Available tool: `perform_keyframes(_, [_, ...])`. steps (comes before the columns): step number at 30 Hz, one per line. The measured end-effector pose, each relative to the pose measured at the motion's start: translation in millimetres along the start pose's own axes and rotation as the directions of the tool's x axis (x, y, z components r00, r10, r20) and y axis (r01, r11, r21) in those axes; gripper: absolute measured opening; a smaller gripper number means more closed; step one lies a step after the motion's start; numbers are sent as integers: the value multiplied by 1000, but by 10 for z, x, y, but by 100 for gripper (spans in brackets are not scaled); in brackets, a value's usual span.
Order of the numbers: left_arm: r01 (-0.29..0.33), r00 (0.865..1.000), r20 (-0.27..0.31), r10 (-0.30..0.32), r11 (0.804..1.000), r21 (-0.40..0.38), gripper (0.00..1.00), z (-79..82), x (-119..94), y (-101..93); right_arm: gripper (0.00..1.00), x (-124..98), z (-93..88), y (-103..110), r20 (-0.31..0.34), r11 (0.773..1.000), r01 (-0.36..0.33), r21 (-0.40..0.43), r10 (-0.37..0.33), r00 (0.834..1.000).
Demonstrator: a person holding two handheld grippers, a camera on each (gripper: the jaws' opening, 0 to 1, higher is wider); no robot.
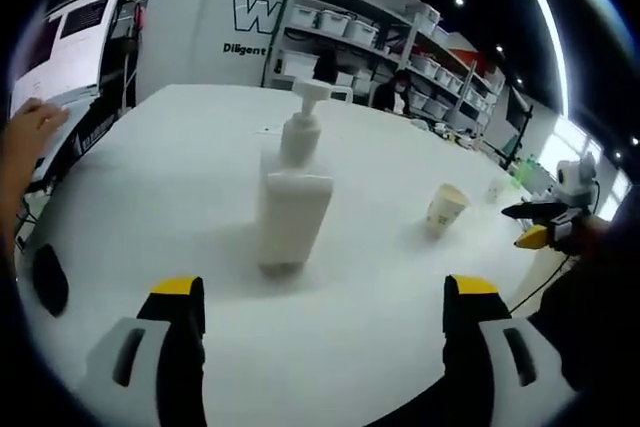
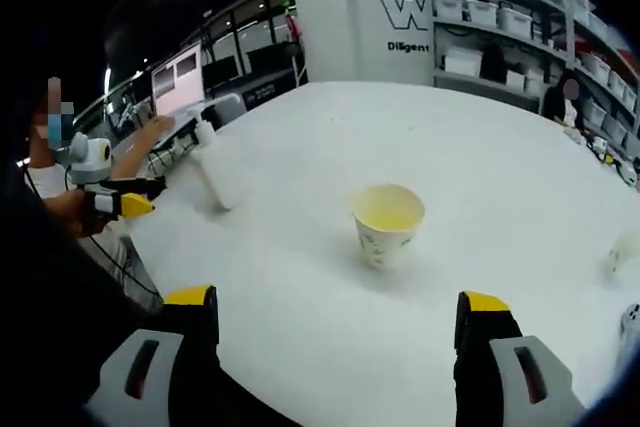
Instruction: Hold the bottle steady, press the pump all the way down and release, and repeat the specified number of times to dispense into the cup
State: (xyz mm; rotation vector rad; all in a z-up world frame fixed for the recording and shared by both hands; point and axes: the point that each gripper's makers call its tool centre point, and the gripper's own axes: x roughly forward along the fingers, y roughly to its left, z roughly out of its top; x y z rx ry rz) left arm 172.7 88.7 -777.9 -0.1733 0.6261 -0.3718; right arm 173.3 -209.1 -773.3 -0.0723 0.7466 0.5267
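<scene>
above table, both tongs (image 1: pixel 325 307) wide open, empty

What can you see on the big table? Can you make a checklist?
Surface: white table, bare between the things.
Job's things: bottle upright, pump up; cup upright, apart from it.
Clutter: small pale things near the far edge, too blurred to name.
Grippers: left gripper open, facing the bottle; right gripper open, facing the cup; neither touching.
Cables: one off the table edge.
Surroundings: shelves with bins, a screen, a hand.
</scene>
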Motion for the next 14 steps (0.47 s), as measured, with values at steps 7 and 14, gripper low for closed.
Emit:
perform_keyframes(7, [28, 999, 24, -29, 999, 24, 97, 34, -17, 27, 91, -30, -103, 36, -59, 999, 46, -10, -47, 997])
perform_keyframes(14, [55, 998, 20, -56, 997, 53, 97, -46, -8, 139, 99, -57, -131, 113, -61, 999, 54, -1, -54, 997])
